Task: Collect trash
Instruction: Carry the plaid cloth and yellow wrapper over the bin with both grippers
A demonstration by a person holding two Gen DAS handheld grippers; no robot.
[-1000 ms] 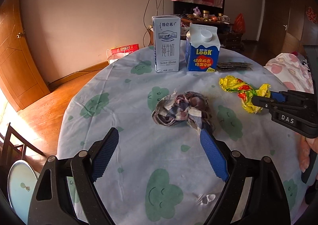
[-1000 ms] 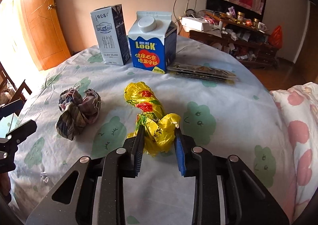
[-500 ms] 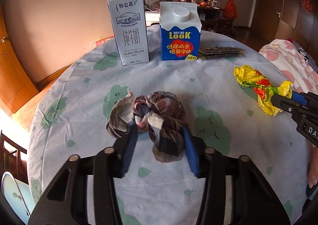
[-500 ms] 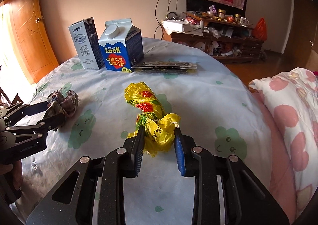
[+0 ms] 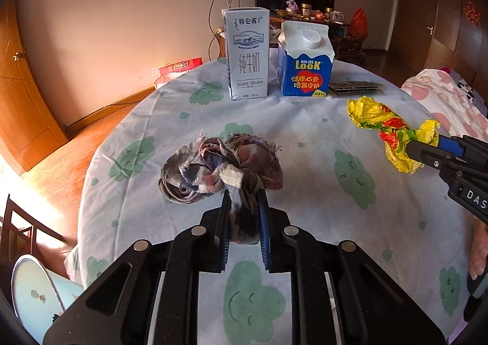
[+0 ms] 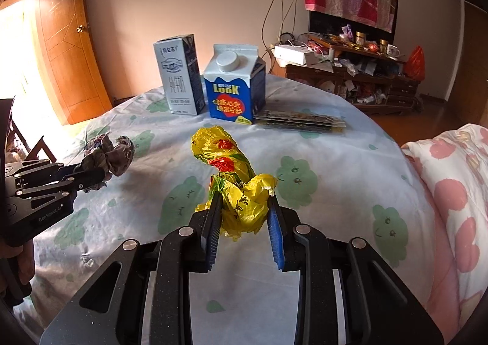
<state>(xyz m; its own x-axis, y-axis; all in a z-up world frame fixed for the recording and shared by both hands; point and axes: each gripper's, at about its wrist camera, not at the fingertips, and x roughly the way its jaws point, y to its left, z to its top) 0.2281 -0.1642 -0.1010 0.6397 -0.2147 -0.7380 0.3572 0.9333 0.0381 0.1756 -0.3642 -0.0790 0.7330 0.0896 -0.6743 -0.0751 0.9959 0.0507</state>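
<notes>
Now the left gripper [image 5: 244,201] is closing on the crumpled cloth [image 5: 219,171] between its jaws, while the right gripper [image 6: 244,204] clamps the yellow wrapper [image 6: 238,189].

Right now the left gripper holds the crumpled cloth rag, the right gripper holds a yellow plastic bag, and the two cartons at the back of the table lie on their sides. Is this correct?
Not entirely. The two cartons stand upright: the grey-white milk carton and the blue LOOK carton, as the left wrist view shows. The rest holds: the left gripper, jaws closing, has the cloth rag; the right gripper holds the yellow plastic bag.
</notes>
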